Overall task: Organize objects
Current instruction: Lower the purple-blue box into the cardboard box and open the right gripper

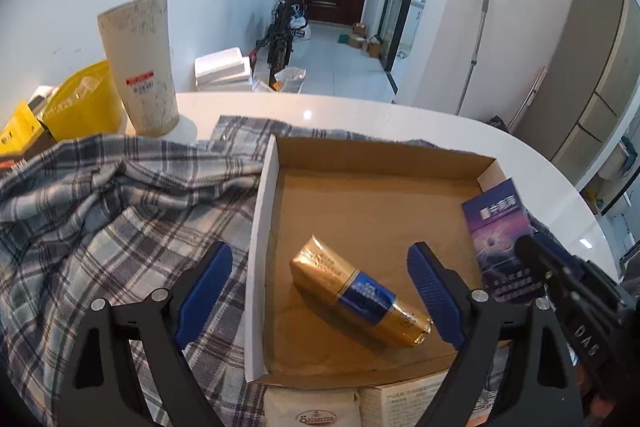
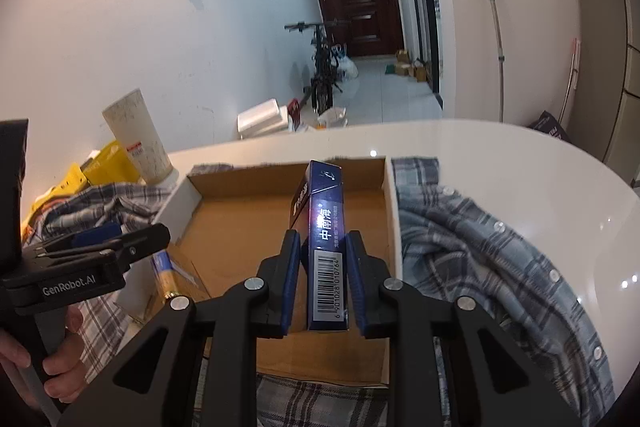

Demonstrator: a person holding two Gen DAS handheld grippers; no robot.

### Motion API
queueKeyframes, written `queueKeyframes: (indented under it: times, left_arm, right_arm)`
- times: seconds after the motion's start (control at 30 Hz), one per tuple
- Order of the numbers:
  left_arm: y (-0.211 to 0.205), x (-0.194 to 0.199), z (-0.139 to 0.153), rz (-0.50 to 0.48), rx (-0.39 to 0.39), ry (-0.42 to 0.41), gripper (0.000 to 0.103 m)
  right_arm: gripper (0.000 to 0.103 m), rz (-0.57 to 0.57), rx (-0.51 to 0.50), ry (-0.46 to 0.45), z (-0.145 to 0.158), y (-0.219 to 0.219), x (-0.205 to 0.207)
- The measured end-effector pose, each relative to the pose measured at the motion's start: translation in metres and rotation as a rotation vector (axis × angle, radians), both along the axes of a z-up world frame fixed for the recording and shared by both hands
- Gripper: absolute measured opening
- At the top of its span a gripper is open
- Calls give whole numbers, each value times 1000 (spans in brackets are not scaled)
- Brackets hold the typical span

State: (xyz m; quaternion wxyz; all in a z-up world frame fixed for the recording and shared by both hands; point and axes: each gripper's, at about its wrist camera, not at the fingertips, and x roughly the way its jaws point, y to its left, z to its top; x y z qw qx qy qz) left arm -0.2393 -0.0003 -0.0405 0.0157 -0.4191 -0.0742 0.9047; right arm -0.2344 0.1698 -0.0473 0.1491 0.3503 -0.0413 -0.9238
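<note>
A shallow cardboard box (image 1: 372,195) with white outer walls is seen lying on a plaid shirt (image 1: 120,211) that is spread over a white round desk (image 1: 400,115). Inside the box, near its front left part, a gold and blue tube (image 1: 360,293) is laid on its side, slanted across the brown floor of the box.

The left gripper (image 1: 320,297) is held above the front of the box with its blue-padded fingers (image 1: 206,291) spread wide; nothing is pinched between them, and the tube is seen in the gap below them without being touched. In the right wrist view this gripper (image 2: 100,239) is found at the left edge of the box, with part of the person's hand (image 2: 60,355) visible on its handle.

The right gripper (image 2: 323,283) is closed on a dark blue carton (image 2: 326,243), which is clamped on its two broad faces by the blue pads (image 2: 292,279). The carton is held lengthwise along the fingers, with a barcode on its upper narrow face, and it is carried over the right half of the box; whether its far end touches the box floor cannot be told. In the left wrist view the same carton (image 1: 500,239) is seen at the right wall of the box.

At the far left of the desk a tall pale cylinder (image 1: 140,67) is stood upright, with yellow packaging (image 1: 84,107) just beside it. Two pale packages (image 1: 312,411) are seen at the front edge of the box, partly cut off.
</note>
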Motion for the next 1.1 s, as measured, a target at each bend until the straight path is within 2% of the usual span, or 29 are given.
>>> queueKeyframes:
  times: [0.17,0.33,0.5,0.53,0.57,0.63,0.73,0.87,1.03,1.1]
  left_arm:
    - [-4,-3,-5,4,23,-12,91]
    - [5,3,4,16,-82,47,91]
    - [11,6,7,-7,-89,65,91]
    - [11,6,8,-5,-93,68,91]
    - [10,7,9,-1,-93,71,91]
    - [7,6,10,6,-82,74,91]
    - [3,9,16,19,-66,79,91]
    - [-2,29,40,22,-64,137,91]
    - [0,67,89,-2,-127,257,91]
    - [-3,92,108,-8,-124,322,91]
  right_arm:
    - [22,28,-1,-37,-8,-7,-2]
    - [22,13,34,-45,-14,-7,-4]
    - [24,8,46,-51,-14,-7,-5]
    - [29,4,43,-44,-12,-6,-4]
    - [45,-3,41,-30,-9,-5,-3]
    - [69,-26,32,32,1,0,3]
    - [70,-51,43,120,18,5,12]
    - [79,-82,79,229,50,11,27]
    - [94,-81,-12,326,103,27,53]
    - [96,-76,-38,356,118,32,69]
